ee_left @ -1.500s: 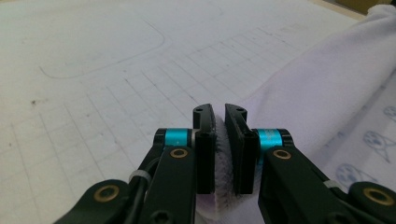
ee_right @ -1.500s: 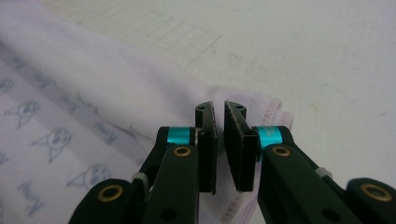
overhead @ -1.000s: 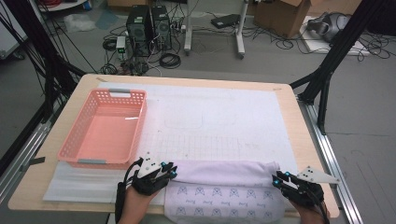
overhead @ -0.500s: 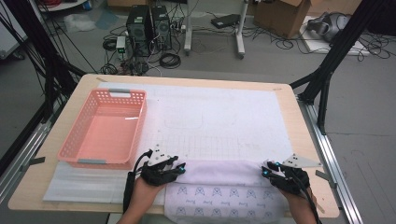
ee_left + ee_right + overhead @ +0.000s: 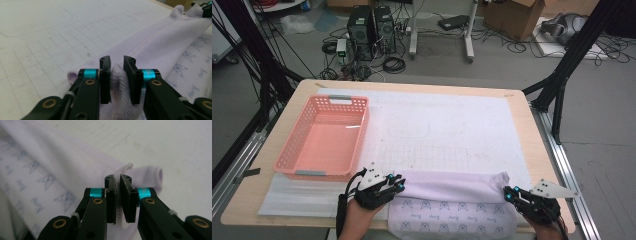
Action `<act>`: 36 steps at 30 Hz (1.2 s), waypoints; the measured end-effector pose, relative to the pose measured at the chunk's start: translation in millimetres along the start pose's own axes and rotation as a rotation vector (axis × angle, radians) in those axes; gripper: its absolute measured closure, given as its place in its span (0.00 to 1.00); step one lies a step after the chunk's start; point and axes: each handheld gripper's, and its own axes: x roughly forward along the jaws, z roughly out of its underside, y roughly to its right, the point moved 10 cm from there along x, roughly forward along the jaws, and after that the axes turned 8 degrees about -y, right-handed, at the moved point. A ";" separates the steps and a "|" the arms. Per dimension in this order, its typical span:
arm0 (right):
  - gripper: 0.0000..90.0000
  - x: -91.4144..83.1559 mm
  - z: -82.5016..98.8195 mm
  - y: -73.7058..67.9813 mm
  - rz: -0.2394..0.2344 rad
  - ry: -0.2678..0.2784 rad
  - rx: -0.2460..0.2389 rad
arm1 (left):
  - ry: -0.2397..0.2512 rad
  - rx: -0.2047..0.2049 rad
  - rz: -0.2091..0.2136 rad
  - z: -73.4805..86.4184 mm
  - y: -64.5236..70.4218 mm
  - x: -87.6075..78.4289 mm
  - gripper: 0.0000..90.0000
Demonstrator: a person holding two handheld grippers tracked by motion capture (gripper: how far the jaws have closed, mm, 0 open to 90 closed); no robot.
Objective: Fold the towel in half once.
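Garment: pale lilac cloth [image 5: 452,202] with a small printed pattern, lying along the lower edge of the high view, between the two grippers; its upper part is folded over into a plain band.
Left gripper [image 5: 398,184]: lower left of centre in the high view, at the cloth's left end. Jaws have just been closing; in the left gripper view a bunched fold of the cloth [image 5: 117,75] sits pinched between the pads.
Right gripper [image 5: 510,194]: lower right of the high view, at the cloth's right end. Jaws have just been closing; in the right gripper view they are clenched on a thin edge of the cloth [image 5: 117,178].
Basket: pink basket [image 5: 292,150], left of the frame, well apart from the cloth.
Surface: white gridded mat [image 5: 452,125] on a wooden table [image 5: 542,150].
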 end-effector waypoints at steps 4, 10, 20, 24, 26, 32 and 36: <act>0.76 -4.6 15.1 -1.2 -0.023 -0.043 0.013 | 0.035 -0.032 -0.026 -2.8 -12.4 -9.1 0.58; 0.64 -10.5 -6.8 27.0 0.063 0.056 0.069 | 0.001 -0.048 -0.024 -6.8 -28.2 5.6 0.50; 0.55 50.2 -10.4 42.2 0.119 -0.088 -0.052 | -0.095 -0.008 -0.049 -2.4 -37.6 43.6 0.46; 0.58 66.1 -18.3 57.4 0.185 -0.092 -0.001 | -0.106 -0.009 -0.079 -8.5 -45.4 54.5 0.48; 0.58 68.9 -22.7 62.5 0.201 -0.075 0.038 | -0.100 -0.010 -0.089 -11.9 -48.6 57.1 0.48; 0.54 59.1 -28.0 63.6 0.186 -0.015 0.079 | -0.073 -0.011 -0.072 -17.4 -47.9 50.8 0.46; 0.49 50.5 -25.1 61.6 0.162 -0.005 0.080 | -0.066 -0.025 -0.069 -16.6 -51.6 46.6 0.44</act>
